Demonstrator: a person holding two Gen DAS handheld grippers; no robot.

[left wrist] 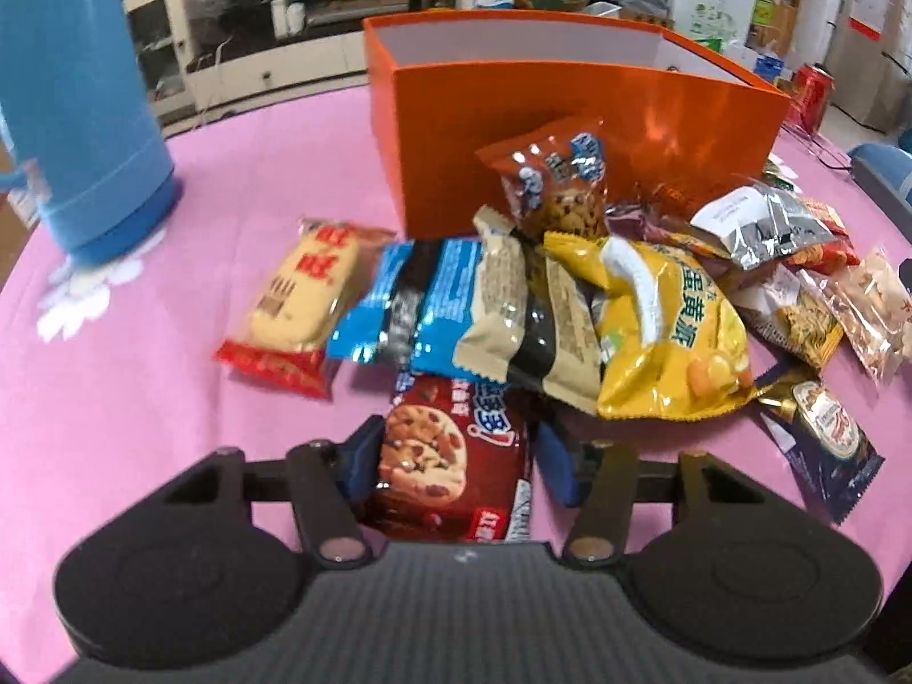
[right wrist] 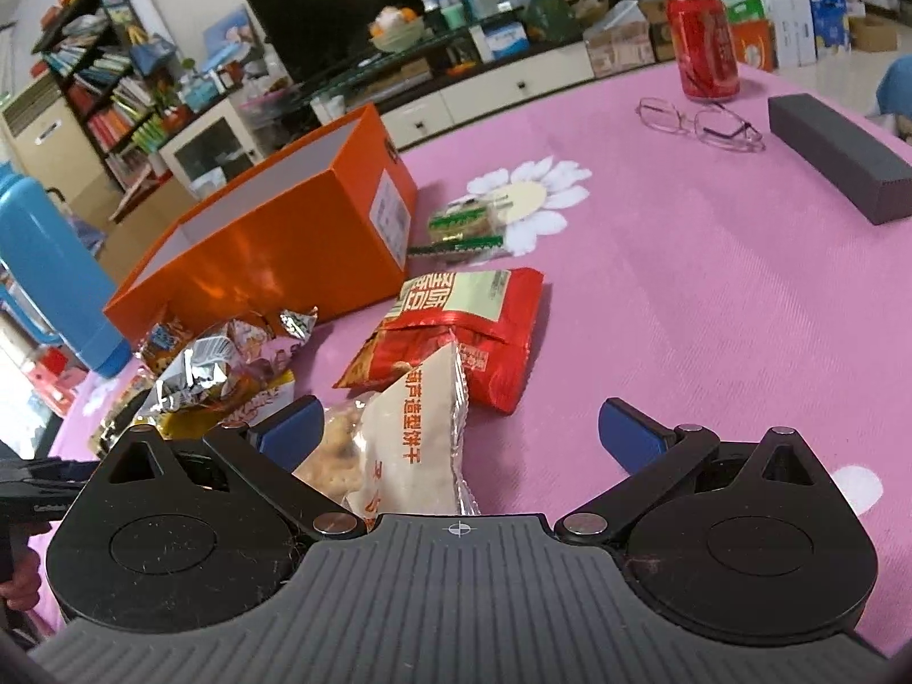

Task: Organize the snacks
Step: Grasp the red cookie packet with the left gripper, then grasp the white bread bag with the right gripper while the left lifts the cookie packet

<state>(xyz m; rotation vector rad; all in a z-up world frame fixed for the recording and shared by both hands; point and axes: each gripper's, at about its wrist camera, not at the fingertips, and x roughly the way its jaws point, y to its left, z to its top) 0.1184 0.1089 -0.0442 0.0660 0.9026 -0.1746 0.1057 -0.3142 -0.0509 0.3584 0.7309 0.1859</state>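
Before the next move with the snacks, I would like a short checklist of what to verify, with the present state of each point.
1. Left gripper has the chocolate-chip cookie pack between its jaws: ok.
2. The left pads really press on that pack: cannot tell; the far pad seems apart.
3. Orange box is open on top, ready to receive snacks: ok.
4. Box has free space inside: cannot tell, its floor is hidden.
5. Right gripper is open, with the white biscuit pack between its jaws: ok.
6. Glasses and red can lie away from the snack pile: ok.
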